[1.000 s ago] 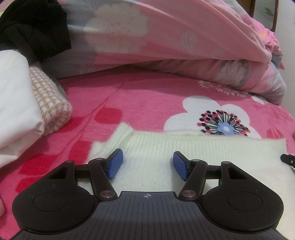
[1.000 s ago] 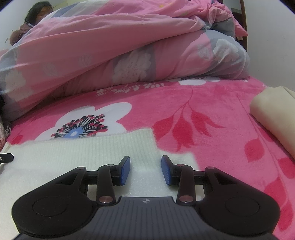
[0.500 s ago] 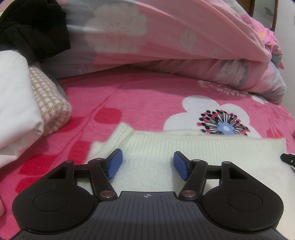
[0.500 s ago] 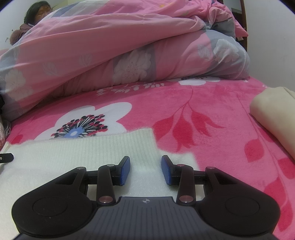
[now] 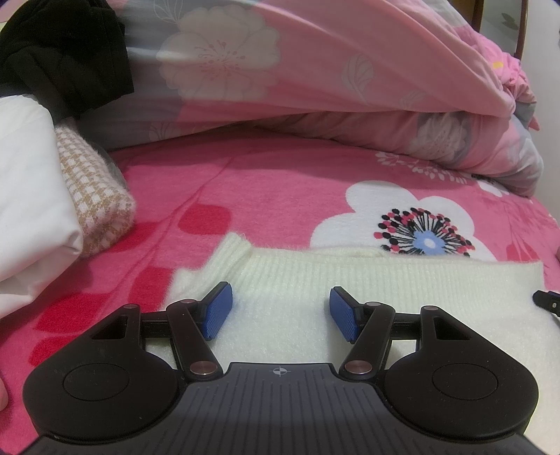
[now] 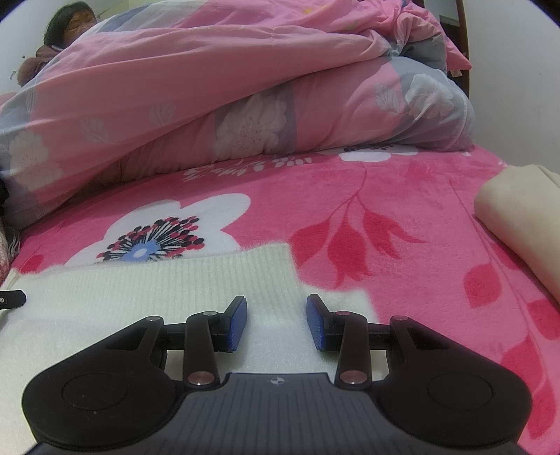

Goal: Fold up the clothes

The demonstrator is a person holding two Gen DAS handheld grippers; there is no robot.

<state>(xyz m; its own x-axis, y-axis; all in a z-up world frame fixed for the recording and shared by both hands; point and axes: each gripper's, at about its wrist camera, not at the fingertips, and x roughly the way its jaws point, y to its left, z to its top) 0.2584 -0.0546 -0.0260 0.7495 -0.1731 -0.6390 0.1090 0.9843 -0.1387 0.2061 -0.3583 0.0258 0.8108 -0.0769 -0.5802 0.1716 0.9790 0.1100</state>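
left wrist view: the white knit sweater (image 5: pixel 350 290) lies flat on the pink flowered bedspread (image 5: pixel 273 196), its ribbed edge facing away from the camera. the left gripper (image 5: pixel 280 311) hangs over the sweater's left part, blue pads (image 5: pixel 218 309) spread apart with only flat knit showing in the gap; neither pad pinches any fabric, though whether the tips brush the knit is hard to tell from this angle. left of the sweater, well apart from it, sits a stack of clothes: a white folded piece (image 5: pixel 31 196), a tan houndstooth piece (image 5: pixel 92 189) tucked against it, and a black garment (image 5: pixel 63 52) on top. beyond the sweater a pink quilt (image 5: pixel 315 77) is heaped along the far side of the bed. at the sweater's right end a small black tip of the other tool (image 5: pixel 546 301) pokes in.

right wrist view: the right gripper (image 6: pixel 276 322) hangs over the same sweater (image 6: pixel 157 283) near its right corner, jaws parted more narrowly, nothing clamped between the pads (image 6: pixel 316 327). right of the sweater, well apart on the bedspread (image 6: pixel 402 217), lies a cream folded cloth (image 6: pixel 521 217). beyond the sweater the quilt (image 6: pixel 227 91) rises, and a person's head (image 6: pixel 68 19) shows at its far left end.
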